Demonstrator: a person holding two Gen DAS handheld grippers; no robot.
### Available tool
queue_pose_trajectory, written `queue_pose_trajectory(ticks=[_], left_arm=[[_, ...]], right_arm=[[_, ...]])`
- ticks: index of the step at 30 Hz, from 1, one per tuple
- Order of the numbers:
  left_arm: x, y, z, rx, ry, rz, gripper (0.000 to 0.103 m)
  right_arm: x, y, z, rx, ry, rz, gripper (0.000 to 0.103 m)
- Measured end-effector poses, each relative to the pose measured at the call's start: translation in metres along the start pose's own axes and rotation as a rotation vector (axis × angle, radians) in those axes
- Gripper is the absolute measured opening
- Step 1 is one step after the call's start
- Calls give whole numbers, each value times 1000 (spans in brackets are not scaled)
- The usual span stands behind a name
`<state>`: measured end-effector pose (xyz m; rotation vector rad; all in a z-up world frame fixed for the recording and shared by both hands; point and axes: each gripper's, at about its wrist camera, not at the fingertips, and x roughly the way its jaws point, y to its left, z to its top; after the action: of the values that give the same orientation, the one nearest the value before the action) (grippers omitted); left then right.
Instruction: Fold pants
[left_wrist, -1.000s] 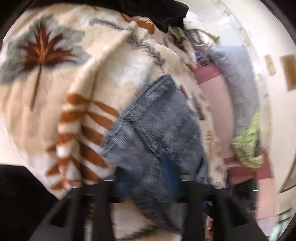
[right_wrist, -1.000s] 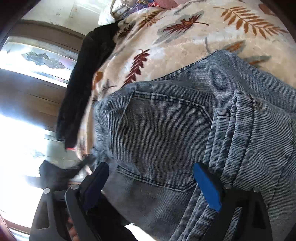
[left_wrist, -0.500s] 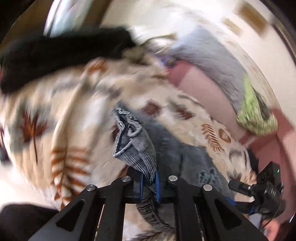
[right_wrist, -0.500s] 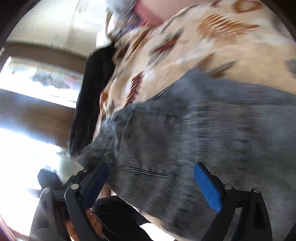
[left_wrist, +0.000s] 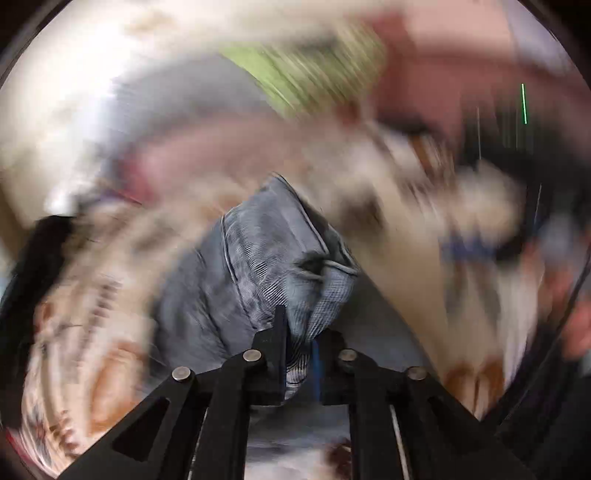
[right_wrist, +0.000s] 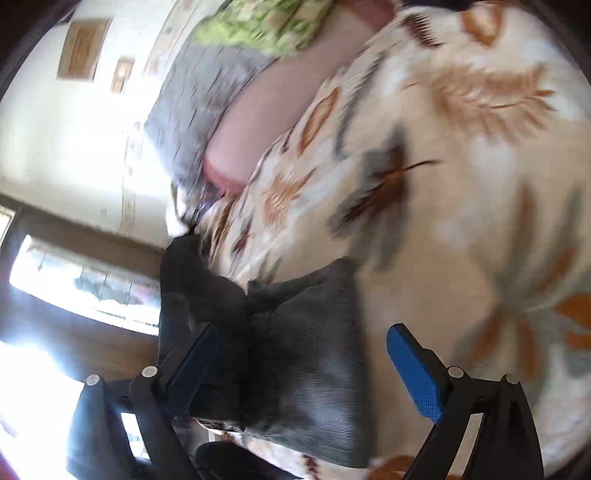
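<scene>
Your left tool (left_wrist: 299, 363) has its fingers nearly together, clamped on a bunched fold of the grey denim pants (left_wrist: 273, 266). The gap is just beginning to widen, with the cloth between the pads. From the clamp the pants rise away from the tool as a crumpled ridge, long axis running from the fingertips up toward the top of the left wrist view, a seam line tracing that direction. The rest of that view is heavily blurred. The leaf-print blanket (left_wrist: 388, 192) lies behind and to both sides of the pants, and a green cloth (left_wrist: 306, 74) sits beyond the blanket's far edge.

Your right tool (right_wrist: 299, 365) stands wide apart, blue pads (right_wrist: 415, 376) exposed. A dark, shaded part of the pants (right_wrist: 306, 354) lies between the fingers, nearer the left finger; whether that finger touches the fabric cannot be told. The right pad is clear of it. Here the pants lie on the blanket (right_wrist: 461, 184), at its window-side edge, long axis pointing from the tool toward the black garment (right_wrist: 192, 277) just beyond. A grey pillow (right_wrist: 199, 103) lies past the blanket's far edge.
</scene>
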<state>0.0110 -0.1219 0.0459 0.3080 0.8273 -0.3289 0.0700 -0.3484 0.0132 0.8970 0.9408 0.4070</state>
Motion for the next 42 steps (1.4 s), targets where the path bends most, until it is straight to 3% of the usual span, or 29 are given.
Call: queue_pose_trajectory(ticks=[1, 2, 3, 5, 7, 9, 11, 13, 15, 17, 20, 22, 26, 27, 28, 29, 30, 38, 40, 42], left_arm=[[20, -6, -6, 2, 83, -35, 18], [27, -8, -11, 4, 102, -30, 19], [20, -8, -10, 13, 70, -31, 22], [-3, 3, -4, -22, 43, -127, 49], [-34, 23, -2, -95, -18, -206, 58], [-67, 53, -2, -176, -94, -229, 66], [-90, 84, -6, -257, -173, -187, 75], [-97, 121, -17, -339, -202, -44, 79], [-84, 146, -25, -385, -154, 55, 79], [-59, 168, -38, -439, -80, 104, 79], [-23, 173, -48, -447, -3, 101, 79], [-13, 166, -50, -442, -2, 90, 79], [-4, 153, -45, -397, -19, 106, 79], [-6, 152, -46, -397, -24, 104, 79], [-4, 153, -47, -400, -22, 100, 79], [-3, 154, -49, -411, -19, 93, 79], [-1, 157, -53, -421, -19, 81, 79], [-17, 164, -52, -443, -50, 35, 79], [-30, 158, -47, -420, -91, 83, 79], [-28, 147, -43, -370, -89, 123, 80]], right_arm=[[-5, -7, 0, 15, -3, -5, 95], [-14, -16, 1, 26, -10, -6, 95], [-20, -22, 1, 29, -16, -10, 95], [-27, -27, 0, 32, -31, -22, 95], [-31, -29, 1, 37, -34, -7, 95], [-28, -16, -1, 18, -20, 24, 95], [-22, -1, -8, 5, 30, 101, 95], [-6, 15, -22, 6, 100, 138, 95], [8, 19, -37, 15, 150, 124, 95], [27, 23, -50, 19, 205, 108, 95], [43, 27, -60, 12, 236, 72, 95], [54, 21, -63, 57, 245, 5, 93], [67, 23, -65, 96, 236, -14, 88], [71, 24, -64, 99, 228, -22, 75], [76, 25, -62, 96, 222, -38, 42], [81, 28, -61, 81, 227, -63, 21], [84, 33, -61, 48, 227, -98, 11], [32, 91, -80, -185, 71, -175, 10], [37, 78, -88, -194, 72, -231, 10], [54, 45, -91, -144, 139, -274, 14]])
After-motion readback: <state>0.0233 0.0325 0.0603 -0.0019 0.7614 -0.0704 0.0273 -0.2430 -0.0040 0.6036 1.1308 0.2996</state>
